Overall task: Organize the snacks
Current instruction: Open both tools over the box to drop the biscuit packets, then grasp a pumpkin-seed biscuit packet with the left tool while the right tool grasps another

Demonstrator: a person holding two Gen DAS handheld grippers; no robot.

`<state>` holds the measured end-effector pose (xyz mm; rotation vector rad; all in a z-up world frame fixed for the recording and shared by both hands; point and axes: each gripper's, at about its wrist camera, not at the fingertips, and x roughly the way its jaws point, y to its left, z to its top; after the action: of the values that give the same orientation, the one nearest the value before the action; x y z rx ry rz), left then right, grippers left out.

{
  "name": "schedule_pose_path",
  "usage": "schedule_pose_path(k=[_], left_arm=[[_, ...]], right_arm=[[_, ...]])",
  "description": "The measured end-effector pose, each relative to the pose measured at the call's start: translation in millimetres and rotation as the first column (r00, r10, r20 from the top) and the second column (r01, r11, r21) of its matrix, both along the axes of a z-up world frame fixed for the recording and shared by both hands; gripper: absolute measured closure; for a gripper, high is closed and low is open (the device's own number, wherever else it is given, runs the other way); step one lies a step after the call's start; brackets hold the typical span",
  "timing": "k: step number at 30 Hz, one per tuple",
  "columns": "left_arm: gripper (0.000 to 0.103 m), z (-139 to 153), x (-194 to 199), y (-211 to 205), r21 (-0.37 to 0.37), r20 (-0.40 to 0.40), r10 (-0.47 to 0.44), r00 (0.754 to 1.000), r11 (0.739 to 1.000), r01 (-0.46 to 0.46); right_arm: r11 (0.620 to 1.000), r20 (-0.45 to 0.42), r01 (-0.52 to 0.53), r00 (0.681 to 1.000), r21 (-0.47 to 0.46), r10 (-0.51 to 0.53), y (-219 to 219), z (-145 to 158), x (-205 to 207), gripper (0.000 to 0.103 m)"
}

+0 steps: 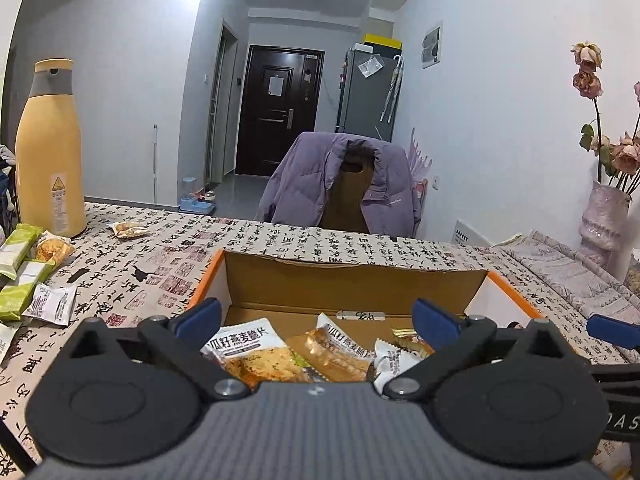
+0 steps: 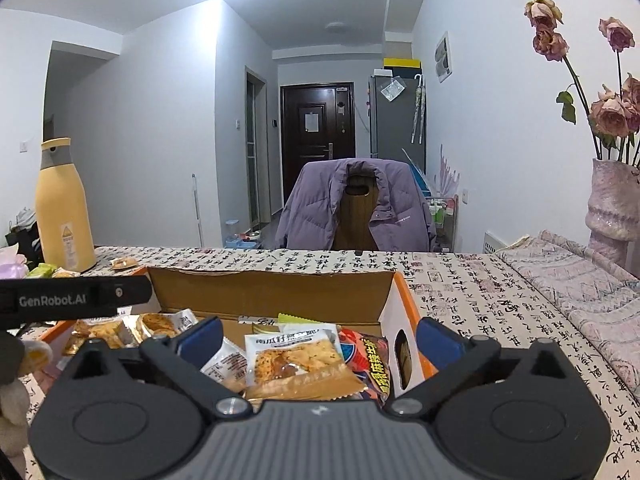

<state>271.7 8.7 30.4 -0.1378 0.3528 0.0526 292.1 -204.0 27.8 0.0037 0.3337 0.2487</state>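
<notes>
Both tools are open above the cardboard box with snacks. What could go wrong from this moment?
1. Green packets lie close to the table's left edge; reaching for them might push them off.
2. The left tool and right tool hang close together over the box and could collide.
3. The tall yellow bottle beside loose snacks could be knocked over.

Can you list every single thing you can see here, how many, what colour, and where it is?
Open cardboard box: one, brown with orange edges, mid-table.
Wrapped snack packets in box: several, white, golden, red.
Loose snack packets: about six, green, white and golden, left on table.
Tall flask: one, yellow, grey collar, far left.
Calligraphy tablecloth: one, white with black and red print, covering table.
Puffy jacket: one, purple, draped over the chair.
Vase of dried roses: one, pink, right.
Dark door: one, hallway end.
Fridge: one, grey, beside door.
Left gripper: black, blue pads, open over box.
Right gripper: same, open.
</notes>
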Motion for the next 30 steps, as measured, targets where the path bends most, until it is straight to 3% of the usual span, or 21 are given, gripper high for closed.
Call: schedule_pose_path(k=[13, 30], left_arm=[[0.000, 30, -21, -2, -0.022, 0.025, 0.005, 1.000, 1.000, -0.005], [0.000, 25, -76, -9, 0.026, -0.016, -0.006, 1.000, 1.000, 0.006]], right_arm=[[1.000, 0.037, 0.013, 0.999, -0.008, -0.013, 2, 23, -21, 0.000], [1.000, 0.012, 0.015, 1.000, -0.017, -0.015, -17, 24, -82, 0.000]])
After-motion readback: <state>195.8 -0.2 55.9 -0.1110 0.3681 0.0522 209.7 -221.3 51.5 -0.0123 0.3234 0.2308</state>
